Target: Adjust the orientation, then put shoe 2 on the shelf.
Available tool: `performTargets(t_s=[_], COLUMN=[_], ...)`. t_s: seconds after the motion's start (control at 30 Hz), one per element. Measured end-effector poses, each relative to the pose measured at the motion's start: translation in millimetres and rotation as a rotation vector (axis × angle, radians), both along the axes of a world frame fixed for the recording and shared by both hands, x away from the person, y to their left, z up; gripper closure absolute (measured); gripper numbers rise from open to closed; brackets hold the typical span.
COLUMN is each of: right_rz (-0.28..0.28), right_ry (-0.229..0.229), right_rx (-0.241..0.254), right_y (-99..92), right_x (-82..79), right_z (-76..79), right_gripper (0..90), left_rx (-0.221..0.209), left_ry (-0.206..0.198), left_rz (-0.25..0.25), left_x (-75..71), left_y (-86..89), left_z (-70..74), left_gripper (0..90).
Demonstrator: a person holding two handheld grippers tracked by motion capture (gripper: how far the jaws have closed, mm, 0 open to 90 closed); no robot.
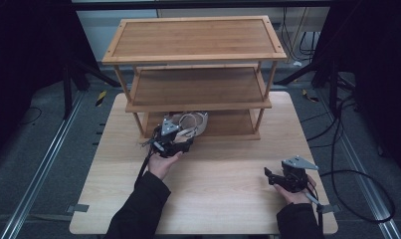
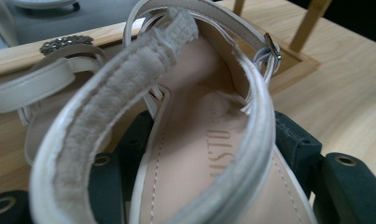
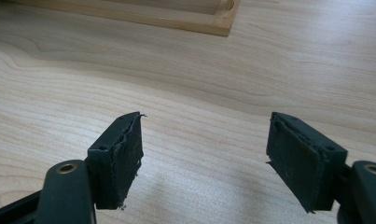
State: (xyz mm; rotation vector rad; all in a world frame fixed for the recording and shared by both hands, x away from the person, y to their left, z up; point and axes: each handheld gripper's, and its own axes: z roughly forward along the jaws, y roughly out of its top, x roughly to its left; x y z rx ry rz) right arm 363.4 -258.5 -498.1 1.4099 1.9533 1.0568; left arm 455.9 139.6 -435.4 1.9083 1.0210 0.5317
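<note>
A cream strappy sandal (image 2: pixel 199 140) lies heel-first between the jaws of my left gripper (image 2: pixel 209 140), and its black pads (image 2: pixel 293 144) press on both sides of the sole. In the high view my left gripper (image 1: pixel 182 137) holds this sandal (image 1: pixel 193 124) at the front edge of the bottom shelf (image 1: pixel 233 124) of a wooden rack. A second cream sandal (image 2: pixel 36 86) with a beaded ornament rests on that shelf, just to the left in the left gripper view. My right gripper (image 1: pixel 268 177) (image 3: pixel 204 144) hovers low over the table at the front right, jaws wide apart, nothing between them.
The three-tier wooden rack (image 1: pixel 195 37) stands at the back of the light wooden table (image 1: pixel 218 194); its upper two shelves are bare. The rack's thin posts (image 1: pixel 261 117) flank the bottom shelf. Cables trail over the floor to the right (image 1: pixel 337 169).
</note>
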Motion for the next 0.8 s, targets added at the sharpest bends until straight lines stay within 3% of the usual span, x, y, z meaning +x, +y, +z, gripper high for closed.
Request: performTargets(t_s=[0.43,0.8], right_rz=[0.011,0.024], right_ry=[0.005,0.001], right_rx=[-0.006,-0.021], right_y=[3.1,2.5], right_x=[0.8,0.6], right_z=[-1.5,-2.8], right_gripper=[27.1,27.1], left_rx=[0.022,0.044], left_ry=[0.02,0.016], left_rz=[0.068,0.107], left_x=[26.3,34.5], left_y=[-1.3,-12.6], left_z=[-12.4,-22.1], left_gripper=[39.5,39.5])
